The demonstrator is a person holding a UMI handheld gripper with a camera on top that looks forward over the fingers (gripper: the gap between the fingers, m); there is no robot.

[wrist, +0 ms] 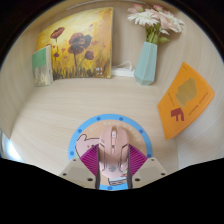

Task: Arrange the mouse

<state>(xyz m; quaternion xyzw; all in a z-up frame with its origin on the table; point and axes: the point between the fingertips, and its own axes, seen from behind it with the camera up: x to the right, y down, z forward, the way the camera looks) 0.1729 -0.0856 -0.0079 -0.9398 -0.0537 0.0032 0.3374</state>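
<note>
A pale pink-beige computer mouse (113,148) lies lengthwise between my fingers, its wheel pointing away from me. My gripper (113,162) is shut on the mouse, with the magenta pads (91,160) pressing on both of its sides. Under and around the mouse is a round mouse pad (86,133) with a blue rim and a cartoon drawing, lying on the light wooden table (60,105). I cannot tell whether the mouse rests on the pad or hangs just above it.
Against the back wall lean a yellow flower painting (76,45) and a small teal-edged card (42,64). A light blue vase with pale flowers (147,60) stands beyond the pad, a white object (122,71) beside it. An orange card (185,98) lies to the right.
</note>
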